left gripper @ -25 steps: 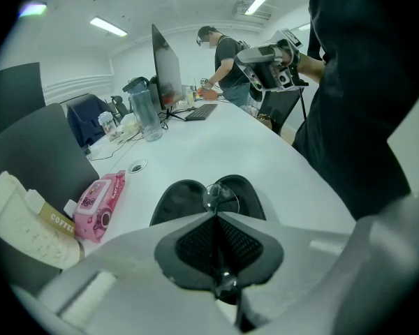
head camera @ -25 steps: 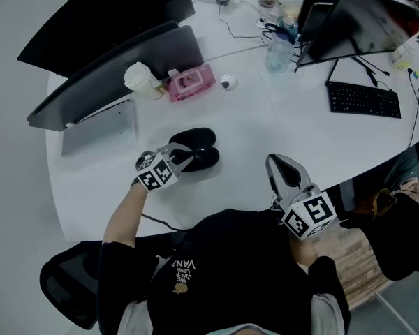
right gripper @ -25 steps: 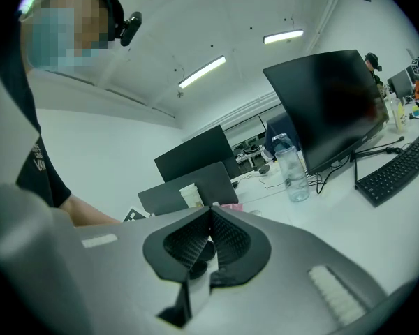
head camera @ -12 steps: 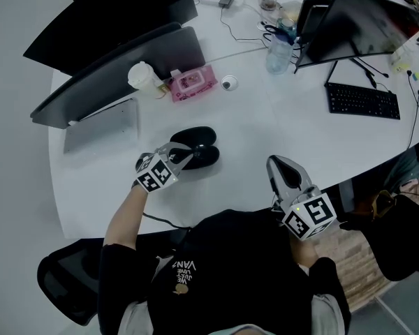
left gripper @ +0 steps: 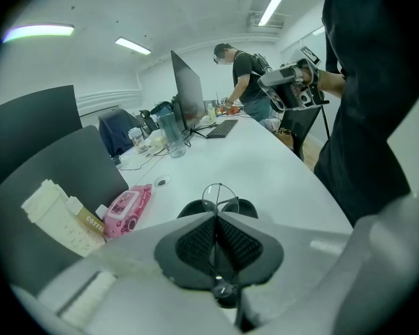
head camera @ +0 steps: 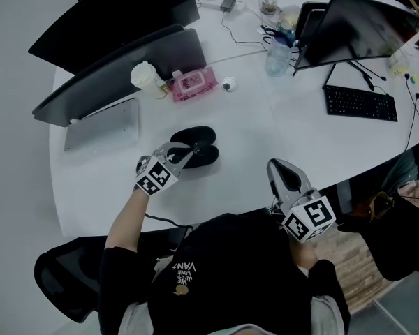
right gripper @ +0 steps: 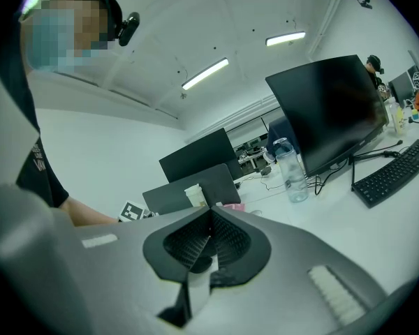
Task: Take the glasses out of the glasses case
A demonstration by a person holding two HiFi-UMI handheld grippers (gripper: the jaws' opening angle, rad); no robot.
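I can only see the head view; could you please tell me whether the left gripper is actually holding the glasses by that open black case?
Observer: Yes. The left gripper view shows the left gripper shut on thin wire-framed glasses, with one round rim standing above its tips, in front of the open black oval glasses case.
Operator: Thank you. Is the right gripper carrying anything?
Observer: No. In the right gripper view, the right gripper has its jaws together with nothing between them.

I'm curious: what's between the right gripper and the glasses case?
Only bare white table, between the right gripper and the glasses case, in the head view.
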